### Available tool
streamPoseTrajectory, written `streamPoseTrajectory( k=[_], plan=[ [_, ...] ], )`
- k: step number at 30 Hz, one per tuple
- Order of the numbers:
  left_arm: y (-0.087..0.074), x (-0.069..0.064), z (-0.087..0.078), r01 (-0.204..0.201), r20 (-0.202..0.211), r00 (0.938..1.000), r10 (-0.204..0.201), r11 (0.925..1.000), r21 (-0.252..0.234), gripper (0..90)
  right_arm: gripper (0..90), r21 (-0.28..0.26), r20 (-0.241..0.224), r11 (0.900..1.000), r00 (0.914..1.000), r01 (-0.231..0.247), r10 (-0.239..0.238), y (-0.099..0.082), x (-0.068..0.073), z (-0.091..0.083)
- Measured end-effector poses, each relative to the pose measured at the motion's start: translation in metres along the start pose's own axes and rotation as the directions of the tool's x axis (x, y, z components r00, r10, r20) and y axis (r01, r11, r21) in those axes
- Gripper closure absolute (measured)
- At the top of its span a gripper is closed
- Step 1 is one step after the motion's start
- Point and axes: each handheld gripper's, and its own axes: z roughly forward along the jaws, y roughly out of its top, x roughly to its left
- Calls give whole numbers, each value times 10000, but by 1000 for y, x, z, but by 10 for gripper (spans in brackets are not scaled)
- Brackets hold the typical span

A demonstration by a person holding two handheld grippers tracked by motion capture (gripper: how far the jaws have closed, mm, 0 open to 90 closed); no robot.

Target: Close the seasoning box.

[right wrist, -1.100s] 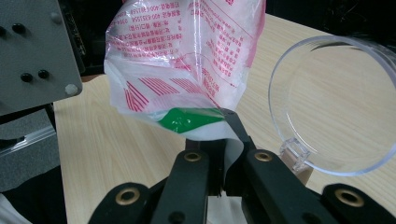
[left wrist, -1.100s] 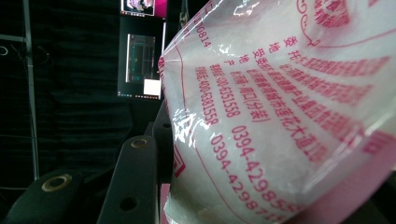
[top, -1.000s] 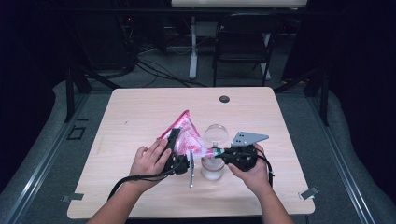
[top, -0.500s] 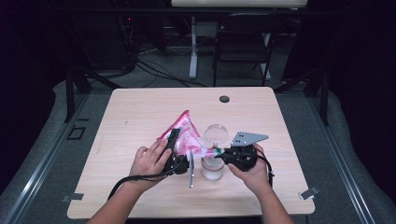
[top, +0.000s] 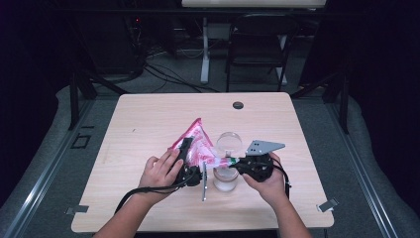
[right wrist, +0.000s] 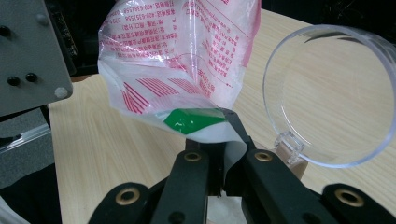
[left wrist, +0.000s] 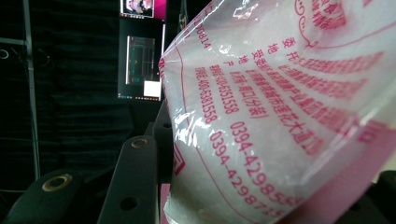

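Observation:
A clear plastic bag (top: 197,143) with pink print and white powder hangs over the table, held between both grippers. My left gripper (top: 187,151) is shut on the bag's body; in the left gripper view the bag (left wrist: 280,116) bulges right beside one black finger (left wrist: 135,182). My right gripper (top: 234,161) is shut on the bag's lower corner; in the right gripper view its jaws (right wrist: 215,140) pinch the bag (right wrist: 187,56) just below a green patch. A clear jar (top: 226,177) stands under that corner, its round flip lid (top: 228,142) (right wrist: 331,93) tipped open.
A thin metal tool (top: 203,187) lies on the wooden table (top: 148,119) between the hands, left of the jar. A dark round grommet (top: 238,105) sits near the far edge. A chair (top: 257,49) and cables stand beyond the table.

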Motion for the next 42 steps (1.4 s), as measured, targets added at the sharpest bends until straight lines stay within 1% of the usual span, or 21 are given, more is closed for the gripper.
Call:
streamPoseTrajectory(
  k=[2, 6, 9, 10, 11, 12, 13, 14, 16, 22, 34, 36, 42],
  plan=[
    [0, 1, 0, -86, -55, 9999, 86, 10000, -18, 614, 893, 6, 11, 10000, 10000, -16, 16, -1, 0, 0],
    [1, 2, 0, -80, -130, 9999, 79, 10000, -58, 615, 896, 148, 170, 9998, 9998, 109, -112, -1, 0, 1],
    [2, 3, -1, -50, -34, 10000, 50, 10000, 68, 615, 896, 166, 225, 9998, 9996, 137, -141, -1, 1, 2],
    [1, 2, -1, -71, -148, 9999, 70, 10000, -66, 615, 896, 167, 229, 9998, 9996, 137, -140, -1, 1, 2],
    [2, 3, -1, -109, -180, 9998, 108, 9999, -56, 615, 896, 168, 210, 9998, 9997, 135, -139, -1, 0, 2],
    [1, 2, 0, -91, -239, 9997, 86, 9998, -197, 615, 896, 149, 224, 9998, 9997, 104, -108, -1, 0, 1],
    [2, 3, -1, -135, -175, 9998, 135, 9999, -47, 615, 896, 150, 209, 9998, 9997, 93, -96, -1, 0, 1],
    [2, 3, -1, -99, -138, 9999, 98, 9999, -35, 615, 896, 145, 216, 9999, 9997, 83, -86, -1, 0, 1],
    [2, 3, -1, -164, -214, 9996, 163, 9999, -53, 615, 896, 140, 212, 9999, 9997, 74, -77, -1, 0, 1],
    [3, 3, -1, -131, -217, 9997, 129, 9999, -93, 616, 897, 129, 187, 9999, 9998, 39, -41, -1, -1, 1],
    [4, 4, -2, -186, -295, 9994, 182, 9997, -151, 617, 897, 87, 200, 10000, 9998, -4, 2, -2, -2, 1],
    [4, 3, -1, -93, -246, 9997, 89, 9998, -200, 617, 897, 100, 204, 9999, 9998, -9, 6, -2, -2, 1],
    [3, 3, -1, -84, -253, 9996, 78, 9997, -234, 617, 896, 102, 196, 9999, 9998, -31, 29, -3, -2, 1]
  ],
)
